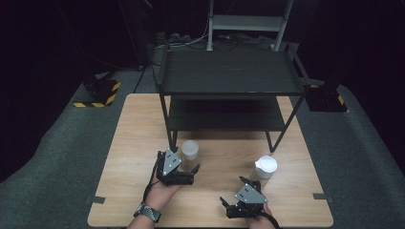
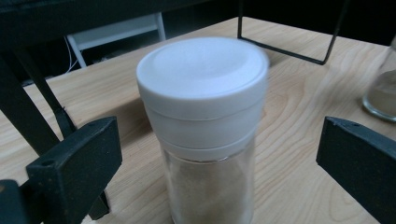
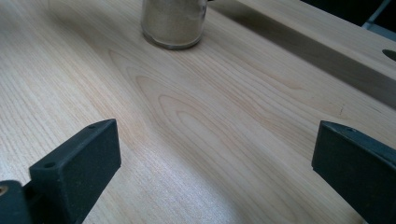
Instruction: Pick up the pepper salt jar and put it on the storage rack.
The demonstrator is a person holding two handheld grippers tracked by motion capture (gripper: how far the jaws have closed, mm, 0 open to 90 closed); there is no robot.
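Note:
A glass jar (image 1: 190, 150) with a flat white lid stands on the wooden table (image 1: 138, 143), just in front of the rack's left leg. In the left gripper view this jar (image 2: 203, 116) holds brownish powder and stands between the jaws, which are wide apart and clear of it. My left gripper (image 1: 187, 161) (image 2: 219, 140) is open around it. A second jar (image 1: 265, 167) with a white spouted lid stands to the right. My right gripper (image 1: 252, 183) (image 3: 215, 149) is open just short of that jar (image 3: 173, 23), with only bare table between its jaws.
A black two-tier metal rack (image 1: 229, 71) stands on the far half of the table, its legs (image 1: 171, 126) close behind the jars. The second jar (image 2: 380, 88) also appears at the right edge of the left gripper view. Grey floor surrounds the table.

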